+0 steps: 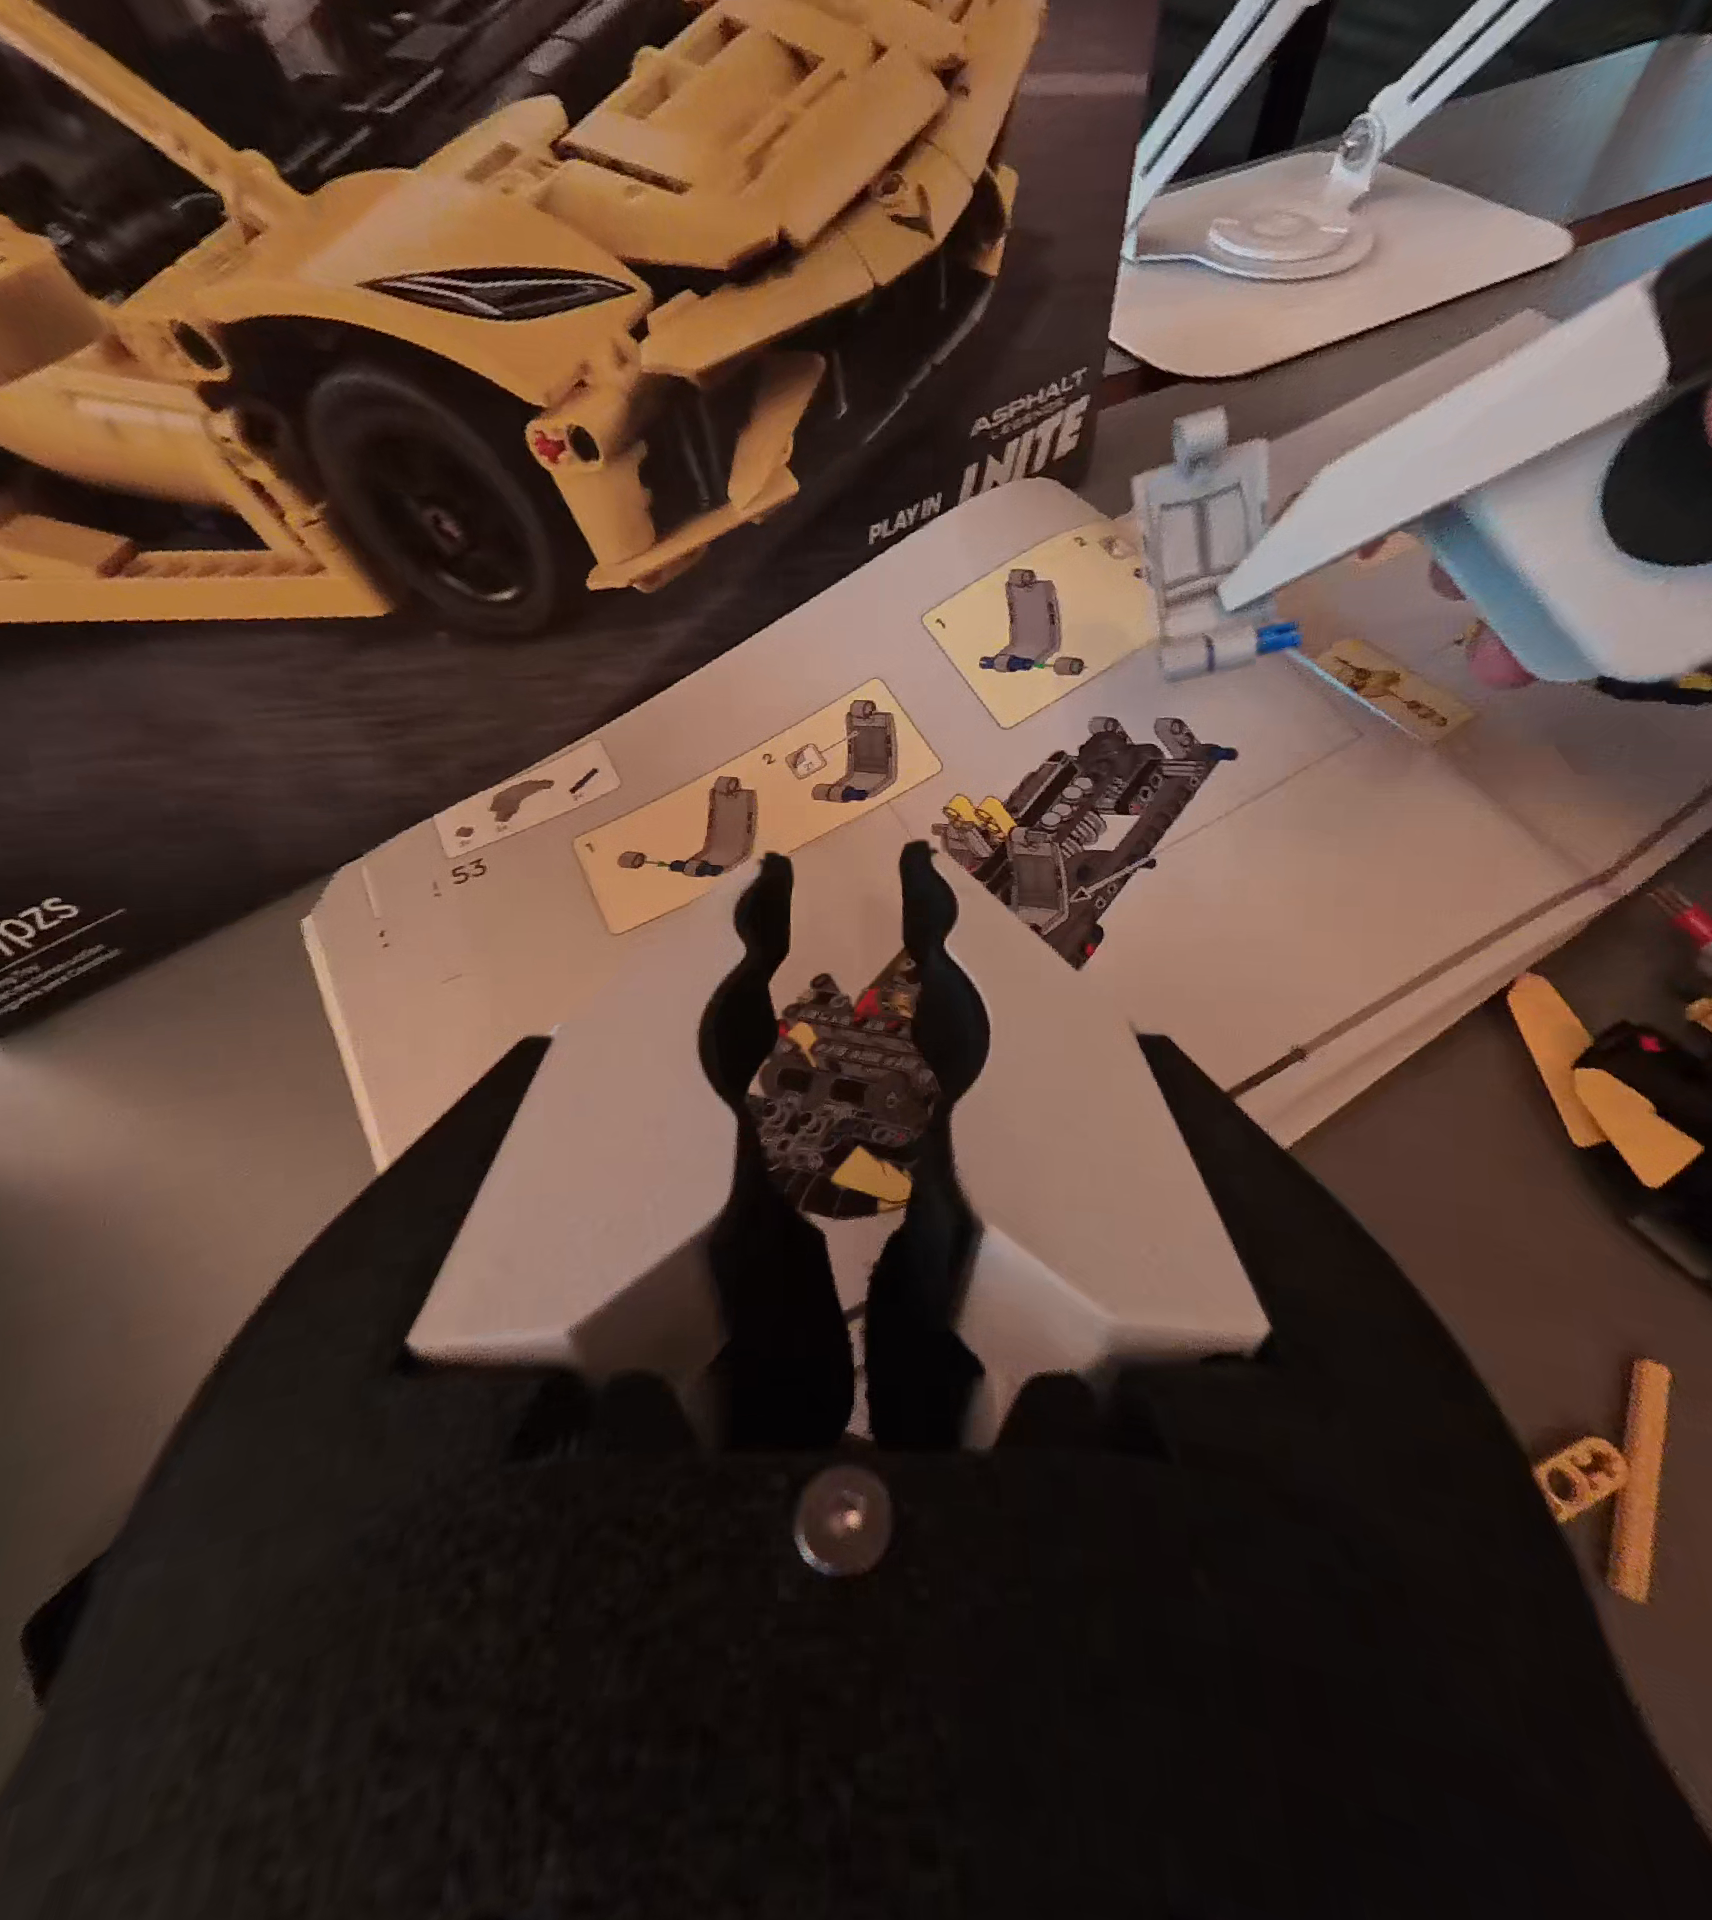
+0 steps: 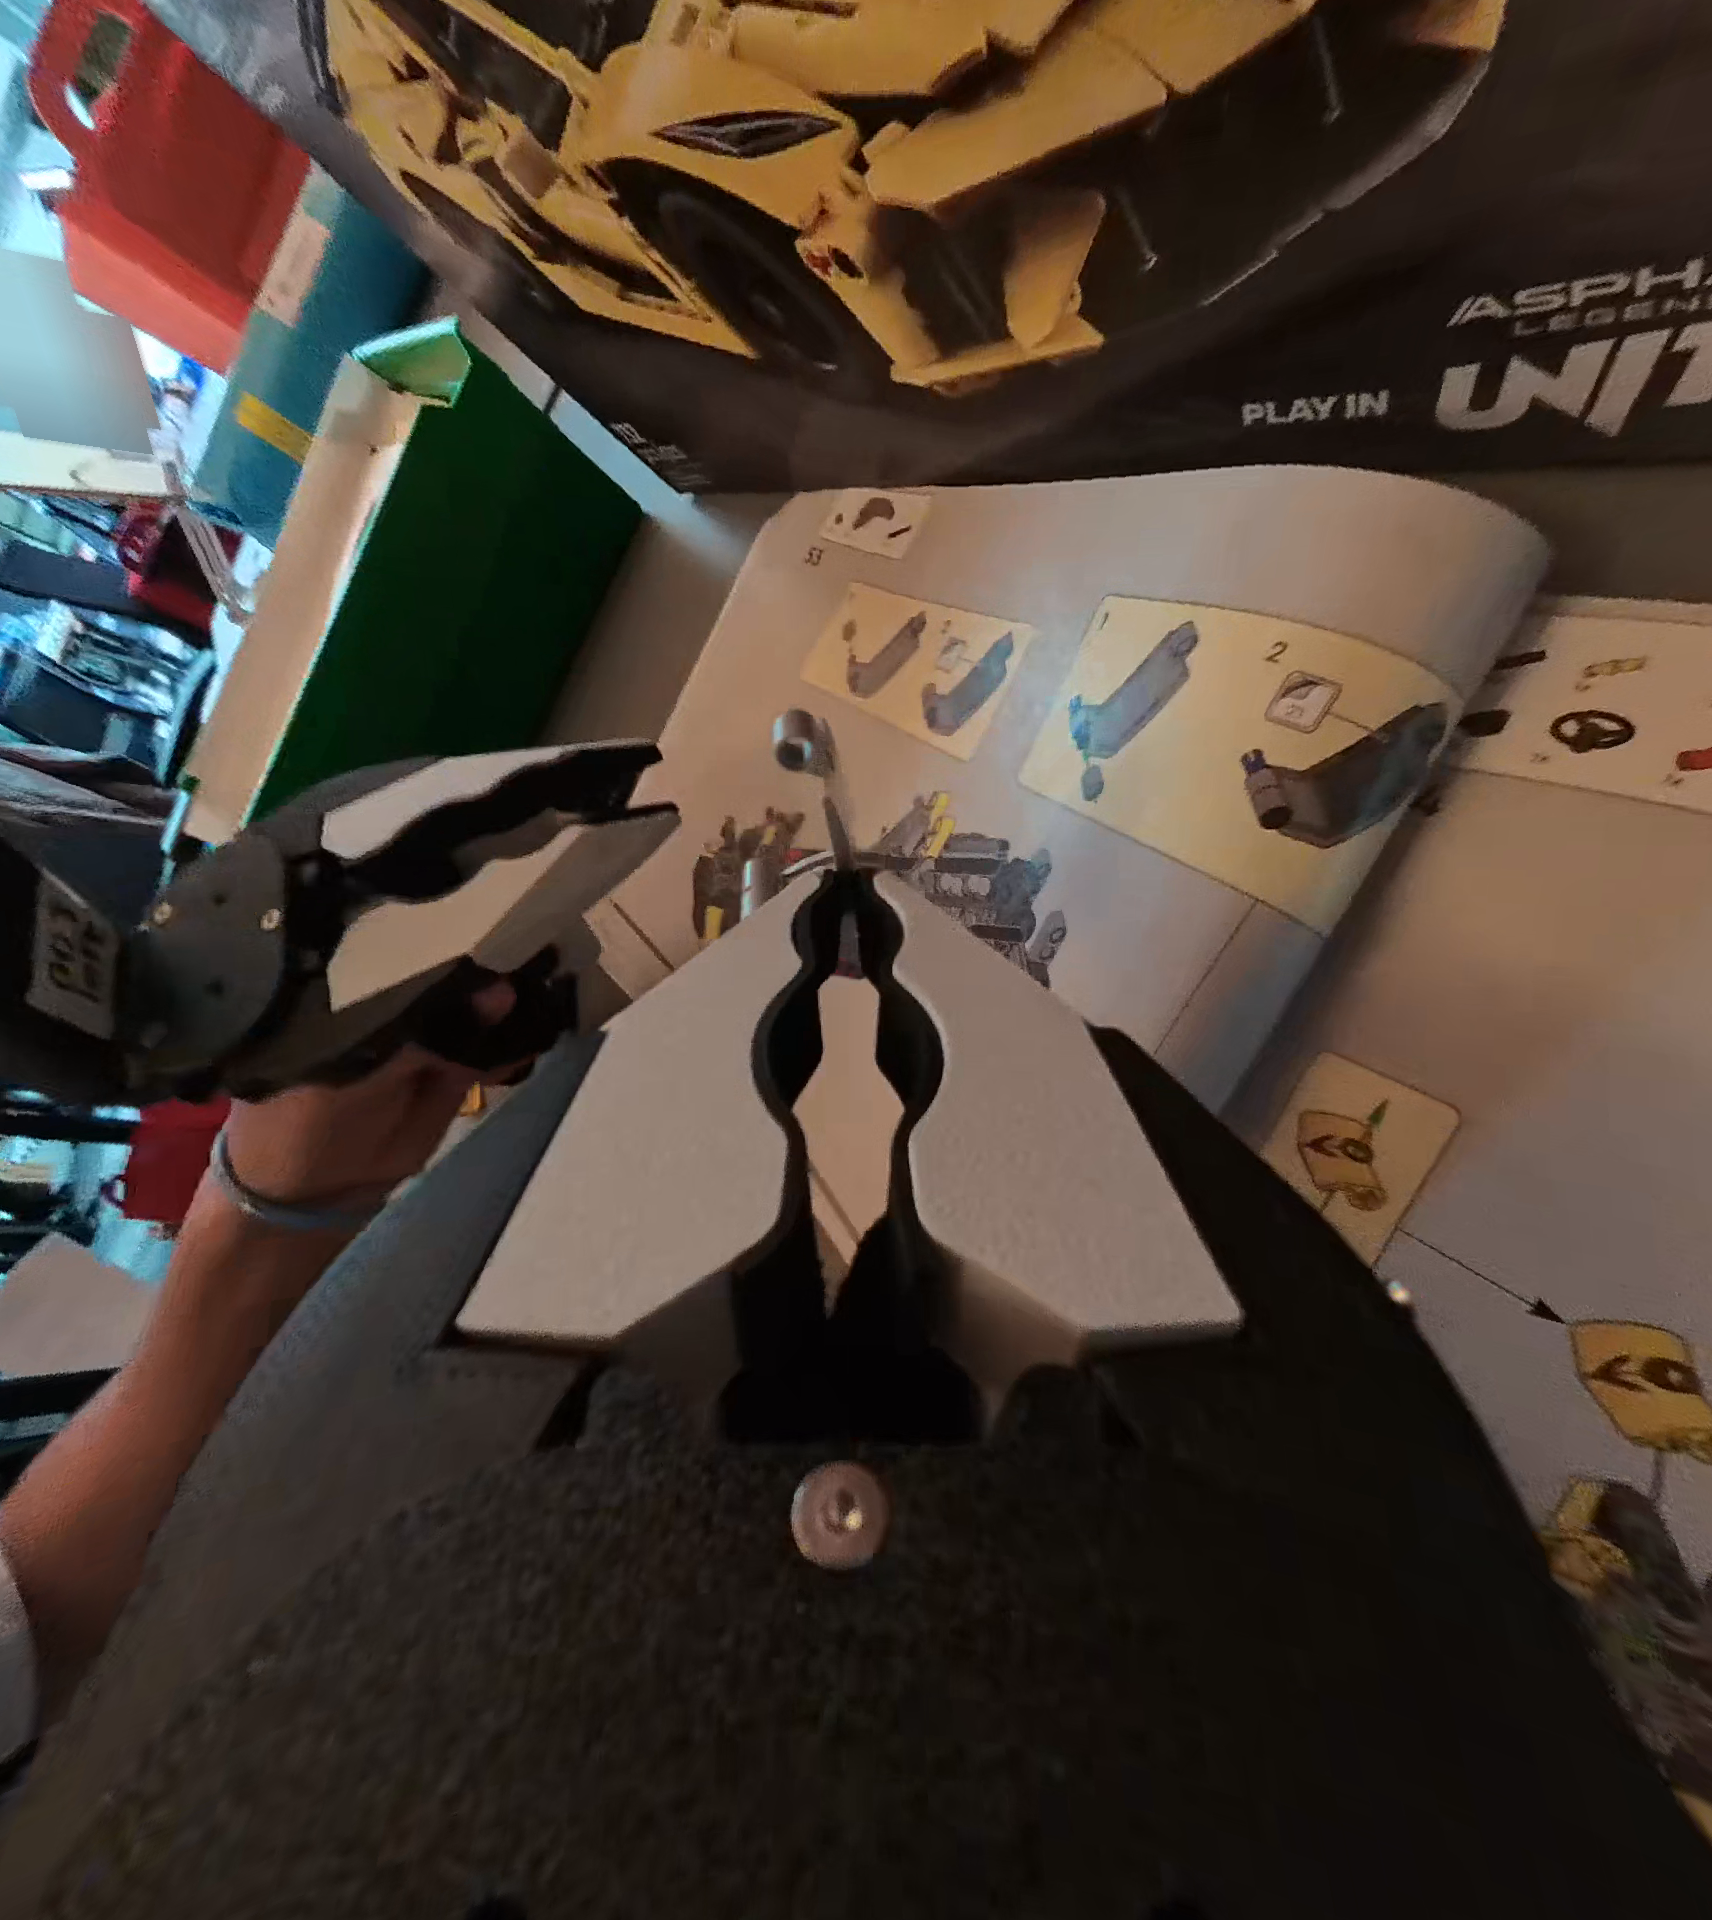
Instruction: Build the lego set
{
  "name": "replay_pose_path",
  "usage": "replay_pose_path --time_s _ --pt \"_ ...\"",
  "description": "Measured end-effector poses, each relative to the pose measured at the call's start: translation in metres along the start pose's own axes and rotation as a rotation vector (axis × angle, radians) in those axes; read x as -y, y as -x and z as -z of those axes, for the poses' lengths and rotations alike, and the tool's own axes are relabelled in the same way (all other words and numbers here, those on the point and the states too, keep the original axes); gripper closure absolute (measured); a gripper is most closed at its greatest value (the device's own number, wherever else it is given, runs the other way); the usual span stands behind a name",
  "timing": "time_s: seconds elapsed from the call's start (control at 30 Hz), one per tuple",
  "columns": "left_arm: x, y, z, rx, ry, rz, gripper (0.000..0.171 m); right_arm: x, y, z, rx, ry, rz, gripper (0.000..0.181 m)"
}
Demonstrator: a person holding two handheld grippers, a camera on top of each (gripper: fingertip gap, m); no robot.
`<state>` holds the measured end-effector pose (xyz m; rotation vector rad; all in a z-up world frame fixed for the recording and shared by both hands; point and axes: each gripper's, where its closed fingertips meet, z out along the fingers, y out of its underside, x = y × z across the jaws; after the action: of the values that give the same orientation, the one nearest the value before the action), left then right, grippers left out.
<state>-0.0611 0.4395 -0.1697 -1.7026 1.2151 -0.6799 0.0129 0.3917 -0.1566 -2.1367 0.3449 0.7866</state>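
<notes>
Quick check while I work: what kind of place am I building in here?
Probably an office or lab desk, not a home. A monitor stand sits behind the open instruction booklet on the grey tabletop, and cluttered shelving with equipment shows beyond.

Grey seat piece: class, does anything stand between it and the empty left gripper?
Nothing visible does. The right gripper holds the grey seat piece above the instruction booklet; the left gripper hangs open, with only air above the page between them.

Printed white lettering on the dark set box (image 1: 519,675), step numbers on the open instruction booklet (image 1: 831,831), handwritten sticker on the left tool (image 2: 660,805)
</notes>
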Motion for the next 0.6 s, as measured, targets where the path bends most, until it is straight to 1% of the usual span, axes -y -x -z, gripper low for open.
replay_pose_path --time_s 0.1,0.2,0.3,0.5,0.6 --pt "-0.001 -0.007 0.000 -0.047 -0.001 0.010 0.153 -0.002 -0.008 -0.003 -0.009 0.004 -0.015 0.180" --pt "0.004 -0.006 0.004 -0.049 -0.028 0.019 0.153 -0.005 -0.011 -0.008 0.000 0.019 -0.028 0.180" --pt "0.004 -0.004 0.006 -0.043 -0.031 0.021 0.153 -0.008 -0.014 -0.011 0.009 0.030 -0.038 0.180" --pt "0.002 -0.004 0.006 -0.024 -0.027 -0.031 0.153 -0.009 -0.014 -0.012 0.030 0.035 -0.050 0.180" --pt "0.005 -0.015 0.007 -0.068 -0.039 -0.054 0.153 -0.010 -0.013 -0.012 0.044 0.035 -0.058 0.180"
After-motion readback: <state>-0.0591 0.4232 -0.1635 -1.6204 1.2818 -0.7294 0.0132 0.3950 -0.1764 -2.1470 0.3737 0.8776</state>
